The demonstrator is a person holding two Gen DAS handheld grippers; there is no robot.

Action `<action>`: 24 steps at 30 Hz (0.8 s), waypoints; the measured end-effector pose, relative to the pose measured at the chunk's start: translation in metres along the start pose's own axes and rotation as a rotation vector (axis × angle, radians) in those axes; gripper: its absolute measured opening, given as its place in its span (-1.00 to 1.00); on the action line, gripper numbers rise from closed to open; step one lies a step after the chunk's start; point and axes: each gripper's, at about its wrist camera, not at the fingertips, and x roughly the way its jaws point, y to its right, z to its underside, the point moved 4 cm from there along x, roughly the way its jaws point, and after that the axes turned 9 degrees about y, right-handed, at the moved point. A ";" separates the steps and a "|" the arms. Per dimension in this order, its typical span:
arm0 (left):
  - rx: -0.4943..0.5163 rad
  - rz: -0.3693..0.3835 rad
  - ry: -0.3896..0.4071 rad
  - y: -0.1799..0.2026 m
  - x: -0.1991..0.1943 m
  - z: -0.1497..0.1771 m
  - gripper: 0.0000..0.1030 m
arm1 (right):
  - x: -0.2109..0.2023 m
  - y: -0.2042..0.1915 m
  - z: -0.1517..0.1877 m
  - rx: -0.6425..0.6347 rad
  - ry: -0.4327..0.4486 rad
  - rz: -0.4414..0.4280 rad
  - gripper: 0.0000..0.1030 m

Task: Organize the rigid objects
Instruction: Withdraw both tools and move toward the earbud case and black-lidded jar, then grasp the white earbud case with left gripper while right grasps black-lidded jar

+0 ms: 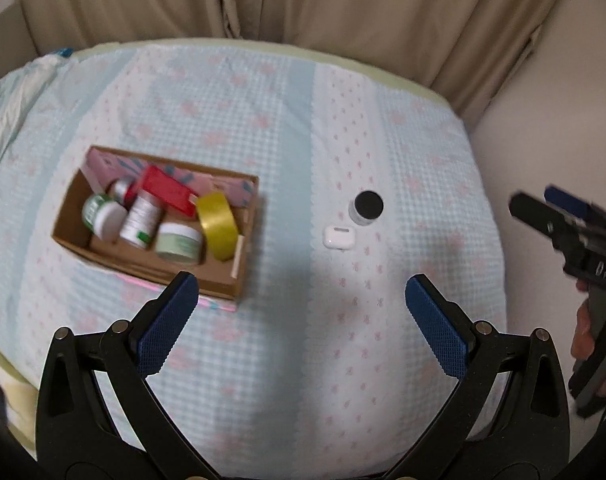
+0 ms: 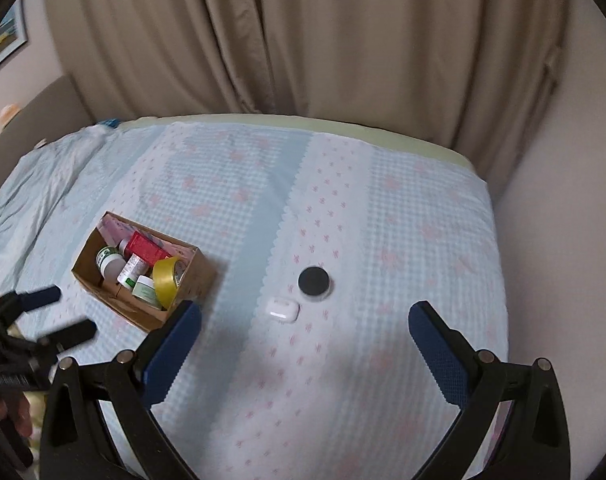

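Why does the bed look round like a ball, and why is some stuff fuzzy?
Left wrist view: the fisheye lens bends the bed into a dome; the box is smeared by motion. Right wrist view: same bulge, black corners; the left hand-held gripper at the edge is blurred, and a soft shadow lies beside the earbud case.

Setting: a home bedroom. A bed [image 2: 403,216] with a pale blue and pink patterned cover [image 1: 263,120] fills the view, backed by floor-length beige curtains [image 2: 303,40]. Framed picture [image 2: 5,40] on the plain wall, upper left.
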 end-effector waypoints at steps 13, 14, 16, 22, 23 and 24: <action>-0.079 -0.069 -0.070 0.051 0.200 0.065 0.98 | 0.157 0.043 0.045 -0.217 -0.059 -0.165 1.00; -0.076 -0.079 -0.065 0.053 0.215 0.069 0.95 | 0.169 0.044 0.048 -0.239 -0.064 -0.184 0.99; -0.063 -0.099 -0.045 0.057 0.238 0.073 0.92 | 0.193 0.042 0.056 -0.283 -0.080 -0.230 0.87; -0.029 -0.129 -0.039 0.067 0.289 0.083 0.63 | 0.249 0.029 0.081 -0.389 -0.136 -0.325 0.67; -0.030 -0.136 -0.036 0.067 0.293 0.083 0.61 | 0.256 0.028 0.085 -0.403 -0.146 -0.335 0.65; -0.020 -0.152 -0.015 0.068 0.295 0.083 0.61 | 0.262 0.026 0.087 -0.414 -0.156 -0.348 0.58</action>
